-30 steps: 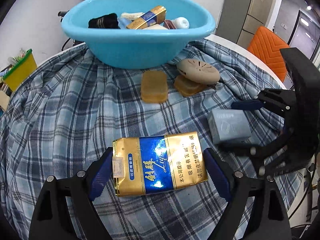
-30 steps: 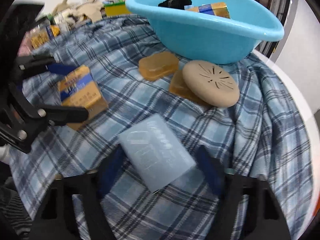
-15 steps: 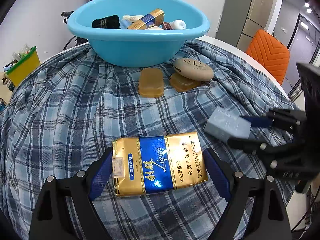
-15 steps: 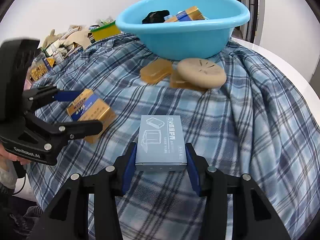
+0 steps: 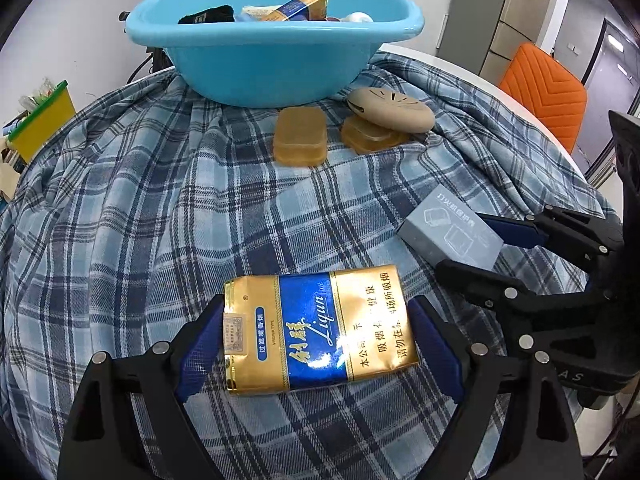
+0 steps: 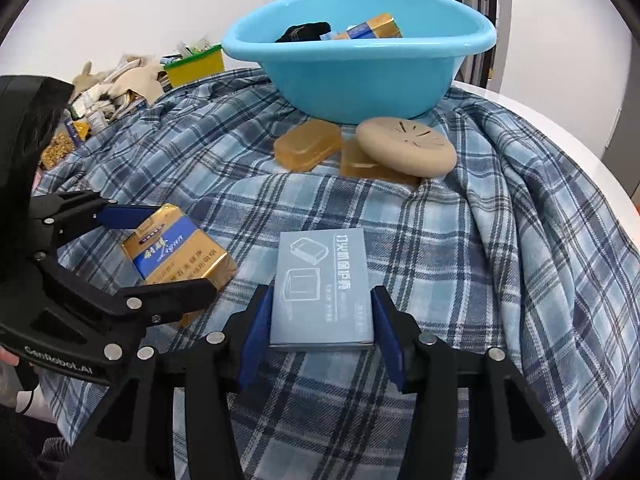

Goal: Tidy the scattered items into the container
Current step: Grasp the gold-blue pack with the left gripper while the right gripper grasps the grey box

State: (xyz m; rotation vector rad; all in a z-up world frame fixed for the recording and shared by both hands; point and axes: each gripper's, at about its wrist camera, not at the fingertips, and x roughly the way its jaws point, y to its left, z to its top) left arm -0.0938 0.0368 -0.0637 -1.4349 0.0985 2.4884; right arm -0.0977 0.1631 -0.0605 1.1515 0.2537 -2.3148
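Note:
My left gripper (image 5: pixel 318 338) is shut on a gold and blue cigarette pack (image 5: pixel 318 326), held above the plaid cloth; the pack also shows in the right wrist view (image 6: pixel 180 256). My right gripper (image 6: pixel 320 334) is shut on a grey-blue box (image 6: pixel 322 284), also seen in the left wrist view (image 5: pixel 452 234). The blue basin (image 5: pixel 272 52) stands at the far side, holding a black item, another gold pack and more. Two amber soap boxes (image 5: pixel 300 136) and a beige round disc (image 5: pixel 390 110) lie in front of the basin.
A blue plaid cloth (image 5: pixel 140 200) covers the round white table (image 6: pixel 560 128). An orange chair (image 5: pixel 544 92) stands at the right. A yellow-green bin (image 5: pixel 40 124) and clutter (image 6: pixel 116 80) sit beyond the table's left side.
My right gripper has closed on the grey-blue box and lifted it off the cloth. Both grippers have pulled back and risen a little, each holding its item.

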